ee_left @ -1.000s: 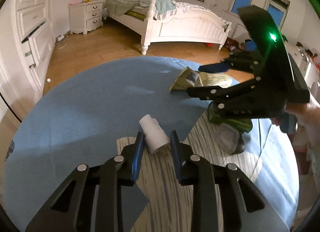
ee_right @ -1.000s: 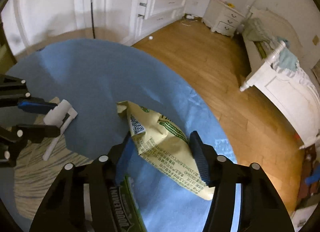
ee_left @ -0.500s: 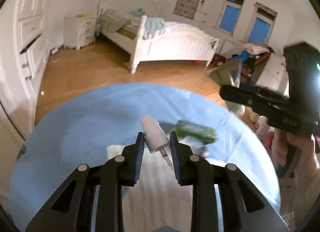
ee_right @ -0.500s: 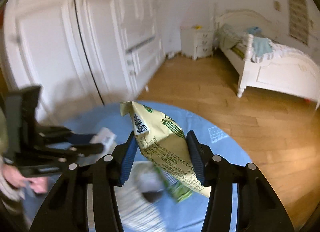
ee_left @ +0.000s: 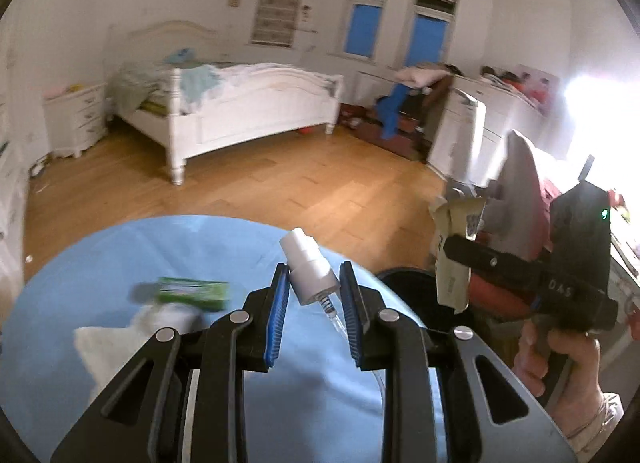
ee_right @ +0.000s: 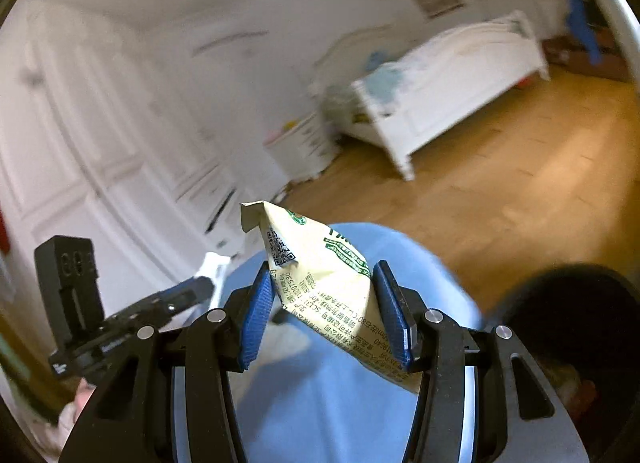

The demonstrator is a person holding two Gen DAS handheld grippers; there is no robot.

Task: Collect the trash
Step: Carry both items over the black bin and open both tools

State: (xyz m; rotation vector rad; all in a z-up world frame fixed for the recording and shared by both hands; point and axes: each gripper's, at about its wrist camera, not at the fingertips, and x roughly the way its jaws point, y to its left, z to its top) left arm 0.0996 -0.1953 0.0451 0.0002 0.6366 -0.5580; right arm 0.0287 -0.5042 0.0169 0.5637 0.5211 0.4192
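My left gripper (ee_left: 314,295) is shut on a white spray pump head (ee_left: 308,269) with a clear tube, held above the blue table (ee_left: 120,263). My right gripper (ee_right: 326,303) is shut on a cream snack bag with green print (ee_right: 320,279), lifted off the table. In the left wrist view the right gripper (ee_left: 452,251) holds that bag (ee_left: 454,255) over a black bin (ee_left: 404,283) at the table's right edge. The bin also shows in the right wrist view (ee_right: 580,303). A green wrapper (ee_left: 192,291) and white crumpled paper (ee_left: 132,331) lie on the table.
A white bed (ee_left: 240,103) and nightstand (ee_left: 74,119) stand across the wood floor (ee_left: 280,183). White drawers and clutter (ee_left: 480,123) are at the right. White wardrobe doors (ee_right: 80,163) are behind the left gripper (ee_right: 192,289) in the right wrist view.
Both grippers have lifted their items off the table and swung right towards the black bin. The green wrapper and paper stay on the table.
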